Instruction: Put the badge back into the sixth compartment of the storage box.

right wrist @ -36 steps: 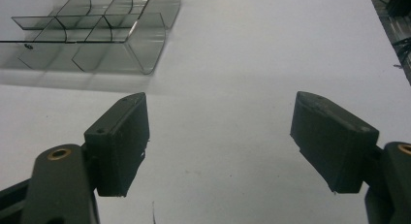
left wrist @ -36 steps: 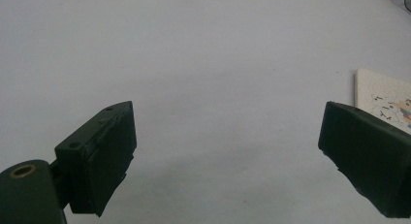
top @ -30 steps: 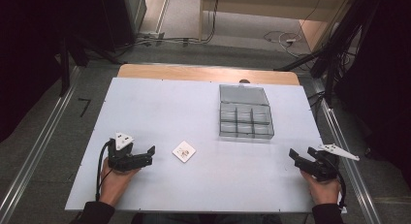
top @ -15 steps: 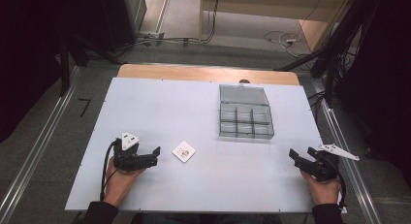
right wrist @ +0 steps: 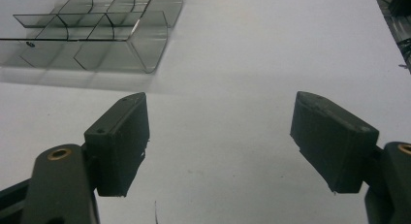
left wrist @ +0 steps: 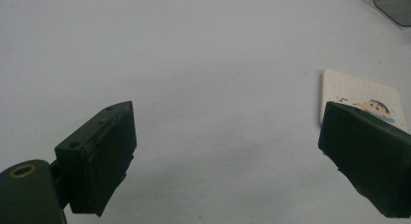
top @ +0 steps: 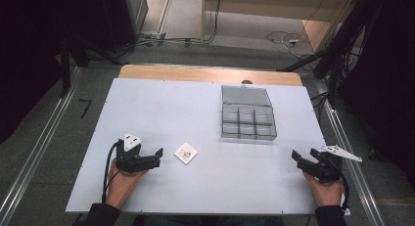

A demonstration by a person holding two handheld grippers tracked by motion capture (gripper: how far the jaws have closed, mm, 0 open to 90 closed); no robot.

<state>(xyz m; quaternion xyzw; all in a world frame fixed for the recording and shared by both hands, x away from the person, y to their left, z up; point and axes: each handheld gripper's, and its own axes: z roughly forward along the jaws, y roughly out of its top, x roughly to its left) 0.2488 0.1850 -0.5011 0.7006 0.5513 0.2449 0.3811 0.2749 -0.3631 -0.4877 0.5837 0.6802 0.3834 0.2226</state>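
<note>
So the left gripper [top: 157, 157] sits low over the table with its jaws spread wide and nothing between them. Just ahead of its tips, slightly off toward its right jaw, lies the small square white card with a cartoon print [top: 186, 153]. In the left gripper view that card [left wrist: 361, 100] peeks out right above the right jaw, flat on the white tabletop [left wrist: 203, 64], near but not touching as far as I can tell. It's basically square, so no real long axis to line up with; it sits turned corner-on to the gripper, like a diamond.

The right gripper [top: 297, 156] is way off on the other side, also wide open and holding nothing, with the card well apart from it. What's in front of that one, off toward its left jaw, is the clear grey plastic compartment box with its lid open [right wrist: 97, 30], which sits further out across the table [top: 247, 119].

My read: the left hand is clearly the nearer one for the card. It'd need to nudge forward and a touch toward its right-jaw side to centre the card in the gap, and a flat card is gonna be fiddly to pinch off the table.
</note>
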